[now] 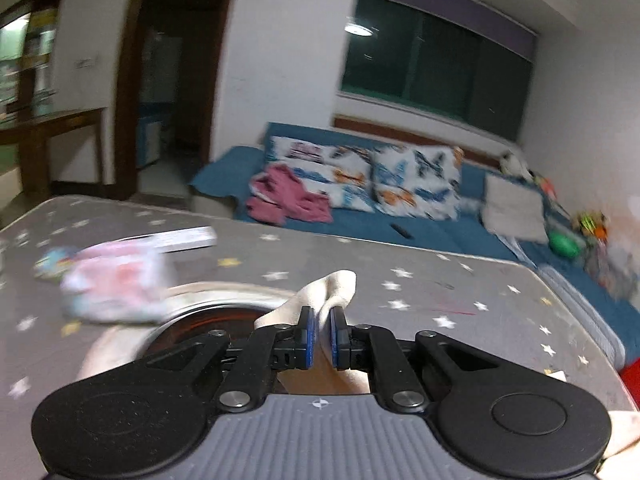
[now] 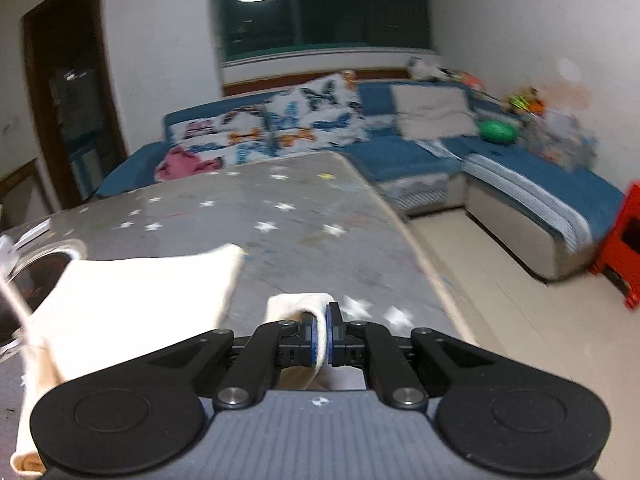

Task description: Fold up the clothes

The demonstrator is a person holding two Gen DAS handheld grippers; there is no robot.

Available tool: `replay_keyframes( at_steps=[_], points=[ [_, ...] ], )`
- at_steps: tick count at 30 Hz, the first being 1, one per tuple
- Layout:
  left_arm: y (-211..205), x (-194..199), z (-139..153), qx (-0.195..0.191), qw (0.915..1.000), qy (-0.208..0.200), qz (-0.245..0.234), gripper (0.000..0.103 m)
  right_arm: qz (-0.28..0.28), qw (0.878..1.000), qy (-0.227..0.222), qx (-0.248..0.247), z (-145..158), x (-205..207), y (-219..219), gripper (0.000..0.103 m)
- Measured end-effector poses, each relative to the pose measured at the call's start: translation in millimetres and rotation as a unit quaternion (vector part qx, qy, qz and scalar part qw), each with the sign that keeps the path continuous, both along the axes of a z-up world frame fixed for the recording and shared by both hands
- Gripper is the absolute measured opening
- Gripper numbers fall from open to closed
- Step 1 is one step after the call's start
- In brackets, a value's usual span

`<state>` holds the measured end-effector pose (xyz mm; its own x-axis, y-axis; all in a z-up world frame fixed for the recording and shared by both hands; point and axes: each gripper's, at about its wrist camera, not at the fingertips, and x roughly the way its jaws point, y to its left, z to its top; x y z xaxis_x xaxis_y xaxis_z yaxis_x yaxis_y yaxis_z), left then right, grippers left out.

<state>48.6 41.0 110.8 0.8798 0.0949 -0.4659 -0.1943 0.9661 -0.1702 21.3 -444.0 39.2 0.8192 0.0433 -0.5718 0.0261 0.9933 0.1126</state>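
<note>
A cream garment (image 1: 328, 290) is lifted off the grey star-patterned table (image 1: 440, 280). My left gripper (image 1: 322, 322) is shut on one bunched corner of it, and the cloth sticks up between the blue pads. In the right wrist view my right gripper (image 2: 322, 318) is shut on another edge of the cream garment (image 2: 132, 292), whose broad panel hangs to the left over the table (image 2: 280, 216). A folded pastel pink and blue garment (image 1: 116, 280) lies blurred on the table at the left.
A round dark basin (image 1: 224, 316) with a pale rim sits under the cloth. A white flat box (image 1: 184, 238) lies behind the pastel garment. A blue sofa (image 2: 400, 152) with patterned cushions and a pink cloth (image 1: 288, 196) stands behind the table. A red stool (image 2: 624, 240) is on the floor at right.
</note>
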Motion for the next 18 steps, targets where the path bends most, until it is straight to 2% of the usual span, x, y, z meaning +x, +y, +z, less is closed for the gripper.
replay_keyframes(
  at_steps=[6,7,8,10,12,13,14,18],
  points=[
    [46,-87,-12,-0.007,0.9974,0.013,0.071,0.009,-0.065,0.997,0.033,0.039,-29,-24,-36,0.007],
    [52,-99,-16,-0.008,0.9965,0.019,0.081,0.009,-0.074,0.996,0.041,0.038,-36,-29,-39,0.013],
    [58,-110,-21,-0.015,0.9954,0.026,0.090,0.009,-0.085,0.995,0.047,0.037,-41,-35,-43,0.023],
    [67,-126,-34,-0.017,0.9928,0.046,0.109,0.005,-0.099,0.993,0.041,0.050,-47,-46,-51,0.024],
    [74,-137,-45,-0.016,0.9897,0.065,0.126,0.005,-0.106,0.992,0.040,0.050,-47,-53,-54,0.033],
    [77,-140,-49,-0.019,0.9885,0.071,0.132,0.005,-0.111,0.992,0.041,0.045,-47,-55,-54,0.043],
    [79,-142,-52,-0.021,0.9871,0.077,0.138,0.005,-0.117,0.991,0.041,0.041,-46,-58,-53,0.045],
    [82,-153,-56,-0.023,0.9863,0.084,0.140,0.005,-0.106,0.994,0.035,0.016,-38,-62,-44,0.045]
  ],
)
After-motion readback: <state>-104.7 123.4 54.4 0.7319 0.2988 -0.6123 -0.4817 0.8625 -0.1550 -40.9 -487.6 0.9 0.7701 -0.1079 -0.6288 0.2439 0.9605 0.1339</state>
